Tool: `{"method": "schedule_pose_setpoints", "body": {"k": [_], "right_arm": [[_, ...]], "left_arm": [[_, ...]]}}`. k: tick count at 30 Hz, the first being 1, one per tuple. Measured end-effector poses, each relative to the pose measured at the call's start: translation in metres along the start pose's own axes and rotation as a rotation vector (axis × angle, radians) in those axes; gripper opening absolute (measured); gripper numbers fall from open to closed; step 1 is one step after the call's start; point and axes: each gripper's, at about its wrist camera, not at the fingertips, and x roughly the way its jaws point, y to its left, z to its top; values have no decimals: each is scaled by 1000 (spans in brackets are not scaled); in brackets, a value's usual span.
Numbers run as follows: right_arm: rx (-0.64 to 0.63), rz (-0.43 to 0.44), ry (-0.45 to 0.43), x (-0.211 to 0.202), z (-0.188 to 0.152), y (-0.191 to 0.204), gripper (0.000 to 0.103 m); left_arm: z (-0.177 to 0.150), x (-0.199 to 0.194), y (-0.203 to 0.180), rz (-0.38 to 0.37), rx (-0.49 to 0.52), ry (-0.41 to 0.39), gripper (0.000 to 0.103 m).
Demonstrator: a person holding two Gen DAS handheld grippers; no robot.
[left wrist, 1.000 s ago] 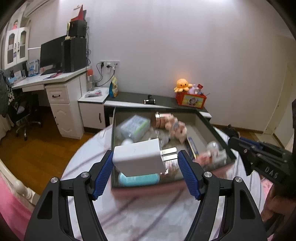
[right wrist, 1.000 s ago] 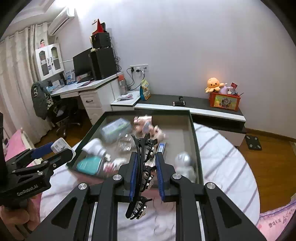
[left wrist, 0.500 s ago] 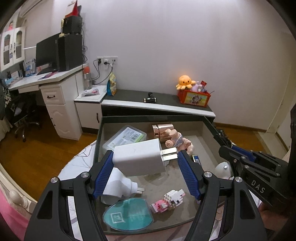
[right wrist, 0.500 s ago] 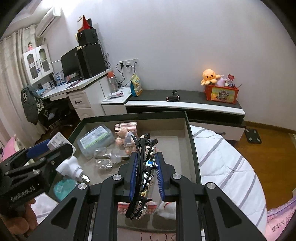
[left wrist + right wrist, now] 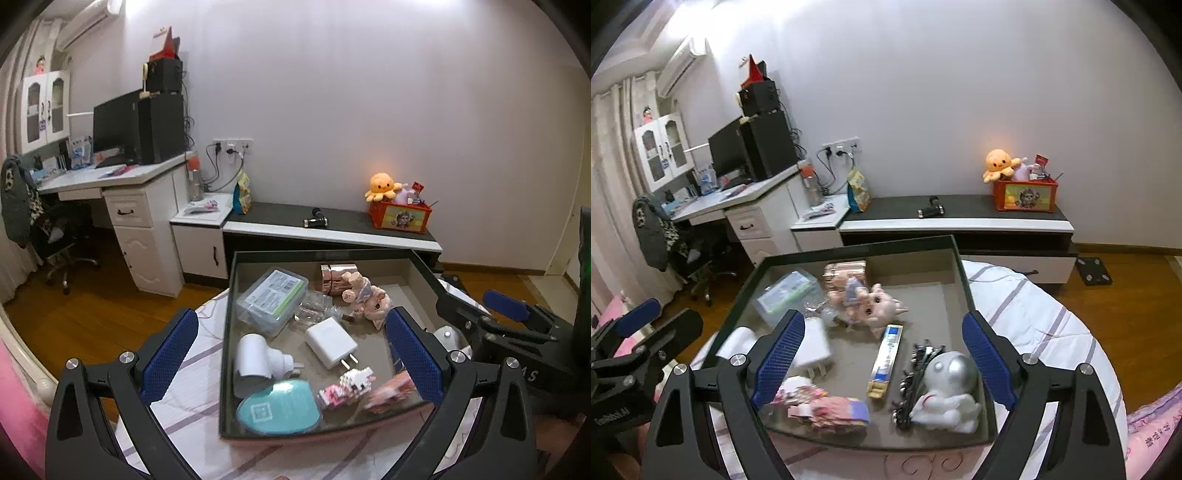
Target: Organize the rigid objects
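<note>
A dark tray (image 5: 229, 302) on the round striped table holds several items. The white charger (image 5: 331, 342) lies flat in its middle, prongs toward me; it also shows in the right wrist view (image 5: 816, 343). My left gripper (image 5: 291, 354) is open and empty above the tray's near edge. My right gripper (image 5: 882, 362) is open and empty over the tray (image 5: 964, 273). The black hair claw clip (image 5: 916, 380) lies in the tray beside a silver-headed white figure (image 5: 947, 395).
The tray also holds a clear plastic box (image 5: 273, 295), a white plug (image 5: 258, 358), a teal oval case (image 5: 279, 410), a pink block toy (image 5: 345, 386), a pig plush (image 5: 879, 306) and a tube (image 5: 886, 360). A low cabinet (image 5: 332, 225) and desk (image 5: 110, 177) stand behind.
My left gripper opened and let go of the white charger, which now lies in the tray. My right gripper opened and let go of the black claw clip beside the silver figure.
</note>
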Motion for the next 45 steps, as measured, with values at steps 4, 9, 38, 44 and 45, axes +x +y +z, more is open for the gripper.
{"method": "schedule_pose_setpoints", "body": {"k": [4,9,38,44,45], "right_arm": [[0,19,-27,-18,-1,5,95],[-11,36,-63,-44,-4,11,103],[-8,9,-181,-182,-69,26,103],[3,7,-184,-189,-75,24,103],[4,5,-185,-191,-77,24,103]], "left_arm": [[-5,-19,2,0,-9,-12,103],[-12,-42,4,2,-17,-26,103],[-47,-154,5,28,-34,-39,103],[-47,-167,5,19,-39,-60,103],[-48,-168,5,15,-41,-62,103]]}}
